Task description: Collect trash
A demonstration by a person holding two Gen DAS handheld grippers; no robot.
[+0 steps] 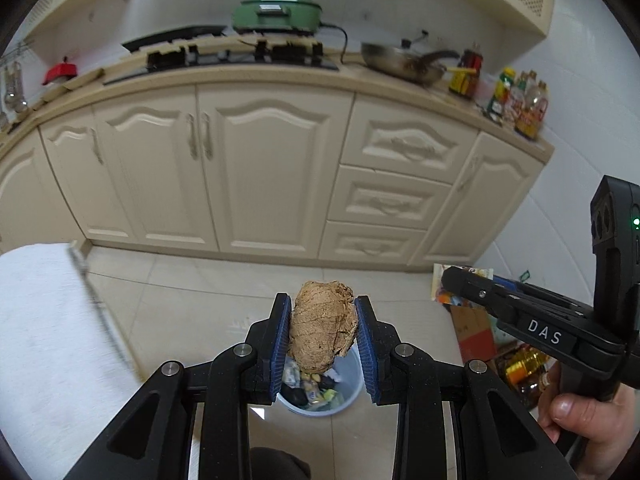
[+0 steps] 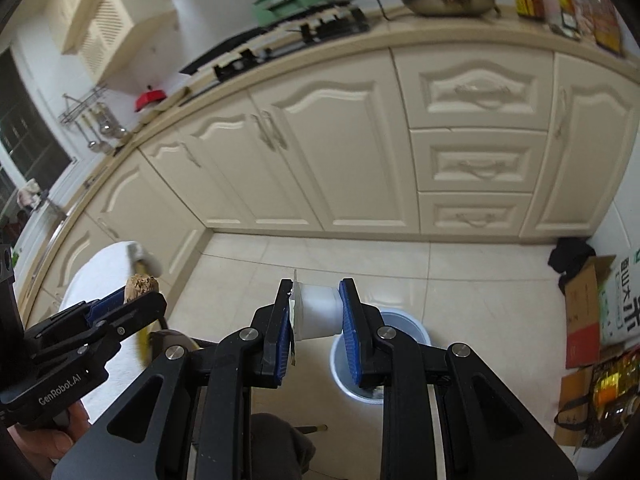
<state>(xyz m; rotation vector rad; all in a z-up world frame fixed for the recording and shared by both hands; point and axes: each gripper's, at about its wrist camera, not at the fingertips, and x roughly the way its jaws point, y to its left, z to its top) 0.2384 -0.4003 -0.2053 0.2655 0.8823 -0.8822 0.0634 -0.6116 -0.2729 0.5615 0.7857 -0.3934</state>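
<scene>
My left gripper (image 1: 322,308) is shut on a crumpled brown paper ball (image 1: 322,328), which hangs above a pale blue trash bin (image 1: 348,396) on the floor. Several wrappers lie inside that bin. In the right wrist view my right gripper (image 2: 314,292) is shut on a small white plastic cup (image 2: 318,312) lying sideways, its peeled foil lid against the left pad. The same trash bin (image 2: 404,324) stands just below and to the right of the cup. The left gripper with the paper ball (image 2: 138,282) shows at the lower left, and the right gripper (image 1: 452,276) shows at the right of the left wrist view.
Cream kitchen cabinets (image 1: 276,168) run along the far side of the tiled floor. A white-covered table (image 1: 44,320) is at the left. Cardboard boxes (image 2: 588,312) and oil bottles (image 2: 616,384) crowd the right corner. A person's hand (image 1: 580,420) holds the right gripper's handle.
</scene>
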